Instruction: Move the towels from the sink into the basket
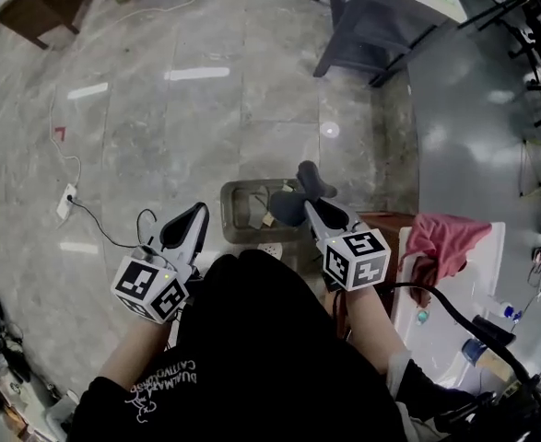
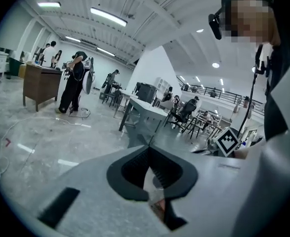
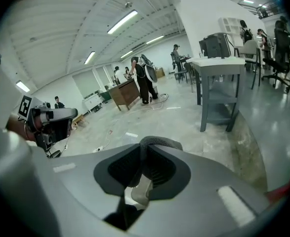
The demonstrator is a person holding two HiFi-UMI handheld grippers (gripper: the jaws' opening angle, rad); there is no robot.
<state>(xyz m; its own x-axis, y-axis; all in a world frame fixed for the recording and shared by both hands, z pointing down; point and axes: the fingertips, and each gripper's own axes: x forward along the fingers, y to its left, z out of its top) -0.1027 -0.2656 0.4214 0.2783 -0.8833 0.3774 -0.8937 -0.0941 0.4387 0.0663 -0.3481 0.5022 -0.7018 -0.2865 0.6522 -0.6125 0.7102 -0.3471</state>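
head view: both tools sit low in front of the person's black shirt. left gripper (image 1: 194, 217) points at the marble floor, and its dark fingers look pressed together. right gripper (image 1: 299, 191) reaches over the grey basket (image 1: 227, 212) on the floor, hiding part of it. as far as the uncovered part shows, the basket has no towel in it. one pink towel (image 1: 447, 238) hangs bunched over the rim of the white sink (image 1: 497, 256), off to the right of the right gripper and clear of it. no finger touches it. i judge the task barely started: that towel is not yet lifted. whether more towels lie deeper in the sink cannot be told from here.

left gripper view: the left gripper (image 2: 149, 149) has its ribbed pads meeting along a line, closed on nothing. beyond them are open floor and a grey table (image 2: 144, 107). neither towel nor sink shows in this view.

right gripper view: the right gripper (image 3: 144, 149) also has its pads together at the tips, with nothing held. floor and a table lie ahead. a reddish sliver at the lower right edge may be the towel, which would put it beside the fingers and not between them.
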